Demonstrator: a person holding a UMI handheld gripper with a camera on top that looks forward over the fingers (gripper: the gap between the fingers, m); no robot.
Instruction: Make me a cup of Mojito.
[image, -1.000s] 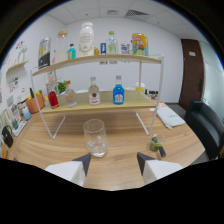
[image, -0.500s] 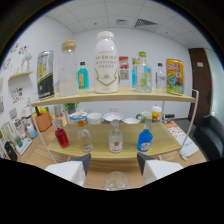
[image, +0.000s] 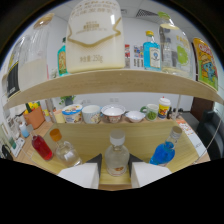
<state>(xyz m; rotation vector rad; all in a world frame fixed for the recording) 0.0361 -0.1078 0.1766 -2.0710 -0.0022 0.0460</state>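
Observation:
My gripper (image: 115, 176) is open, its white fingers (image: 80, 176) showing at the bottom. A clear bottle with a white cap (image: 116, 156) stands on the lower level of the wooden shelf (image: 115, 81), right in the gap between my fingertips, with space on each side. To its right leans a bottle of blue liquid (image: 164, 151). To its left are a clear bottle with an orange cap (image: 63, 148) and a bottle of red liquid (image: 42, 148). A big white jar (image: 95, 37) stands on the top board just above.
A row of small bowls (image: 113, 113) and a cup with a yellow lid (image: 163, 107) sits behind the bottles. The top board also carries a blue bottle (image: 151, 52), a clear bottle with a green label (image: 173, 48) and a yellow pack (image: 205, 58).
The gripper has moved forward, close up to the shelf. The glass on the table has dropped out of view, and the clear white-capped bottle now stands between the fingertips.

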